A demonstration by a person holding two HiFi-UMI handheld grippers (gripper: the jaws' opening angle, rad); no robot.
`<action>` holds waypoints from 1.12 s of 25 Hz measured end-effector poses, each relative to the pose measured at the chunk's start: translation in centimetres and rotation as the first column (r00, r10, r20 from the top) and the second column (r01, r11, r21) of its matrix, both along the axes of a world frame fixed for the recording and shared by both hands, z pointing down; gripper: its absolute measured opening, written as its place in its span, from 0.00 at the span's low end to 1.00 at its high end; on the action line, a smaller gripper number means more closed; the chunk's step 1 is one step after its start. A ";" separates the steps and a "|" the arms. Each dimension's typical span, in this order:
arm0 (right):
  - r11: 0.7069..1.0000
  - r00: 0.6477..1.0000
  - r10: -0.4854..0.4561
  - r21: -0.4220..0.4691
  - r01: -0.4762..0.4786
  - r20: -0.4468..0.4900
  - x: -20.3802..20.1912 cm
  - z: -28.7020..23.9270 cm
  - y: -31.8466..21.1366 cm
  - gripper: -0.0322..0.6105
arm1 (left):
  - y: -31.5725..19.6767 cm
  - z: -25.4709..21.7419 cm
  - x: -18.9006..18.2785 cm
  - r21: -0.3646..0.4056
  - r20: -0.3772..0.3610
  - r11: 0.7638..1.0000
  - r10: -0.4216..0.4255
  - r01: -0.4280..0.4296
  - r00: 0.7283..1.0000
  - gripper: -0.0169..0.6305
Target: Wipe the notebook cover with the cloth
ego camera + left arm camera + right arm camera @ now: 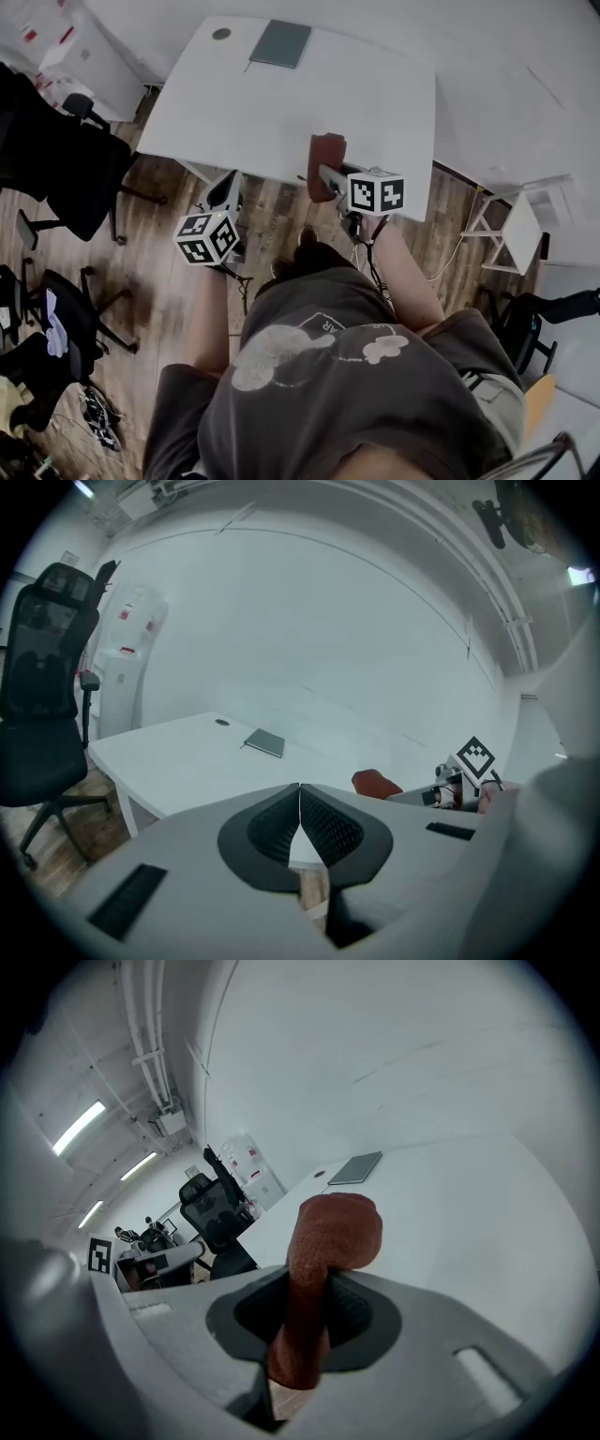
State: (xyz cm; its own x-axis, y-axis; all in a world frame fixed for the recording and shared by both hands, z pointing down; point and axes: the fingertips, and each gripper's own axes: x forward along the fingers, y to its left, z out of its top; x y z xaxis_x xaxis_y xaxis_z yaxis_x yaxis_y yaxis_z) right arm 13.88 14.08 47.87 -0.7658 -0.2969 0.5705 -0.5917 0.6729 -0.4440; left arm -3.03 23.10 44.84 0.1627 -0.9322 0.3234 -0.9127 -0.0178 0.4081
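Note:
A dark grey notebook [280, 43] lies flat near the far edge of the white table [281, 112]; it also shows small in the left gripper view as the notebook [264, 742] and in the right gripper view as the notebook [356, 1167]. A rust-brown cloth [325, 165] hangs over the table's near edge, clamped in my right gripper [328, 173]. The cloth [319, 1269] rises folded between those jaws. My left gripper [228, 192] is shut and empty, held below the table's near edge, its pads [319, 827] meeting at the tips.
A small dark round disc [221, 34] sits on the table left of the notebook. Black office chairs [66, 169] stand to the left on the wood floor. A white side table [520, 230] is at the right. A white cabinet [84, 56] stands at the back left.

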 end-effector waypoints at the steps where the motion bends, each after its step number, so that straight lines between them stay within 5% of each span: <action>1: 1.000 1.000 0.006 -0.001 -0.006 0.001 0.0 0.0 -0.4 0.17 | -0.4 0.0 -0.1 -0.001 0.001 1.000 0.004 -0.004 1.000 0.02; 12: 0.999 0.999 0.017 -0.030 -0.016 0.029 -4.8 1.2 -6.6 0.17 | -5.4 1.5 -4.3 -0.037 -0.001 0.999 0.009 -0.009 1.000 0.02; 28: 0.995 0.992 0.096 -0.029 -0.094 0.080 -11.4 0.4 -26.2 0.17 | -24.8 0.2 -11.2 -0.072 0.084 0.990 0.123 -0.117 0.989 0.02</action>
State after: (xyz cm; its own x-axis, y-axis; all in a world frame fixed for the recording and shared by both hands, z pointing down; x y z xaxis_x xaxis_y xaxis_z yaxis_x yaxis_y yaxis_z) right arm 2.50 -12.07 48.25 -0.7787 -0.3570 0.5159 -0.6139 0.6035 -0.5089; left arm -14.26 -1.74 45.03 0.2406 -0.8833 0.4025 -0.9381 -0.1051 0.3300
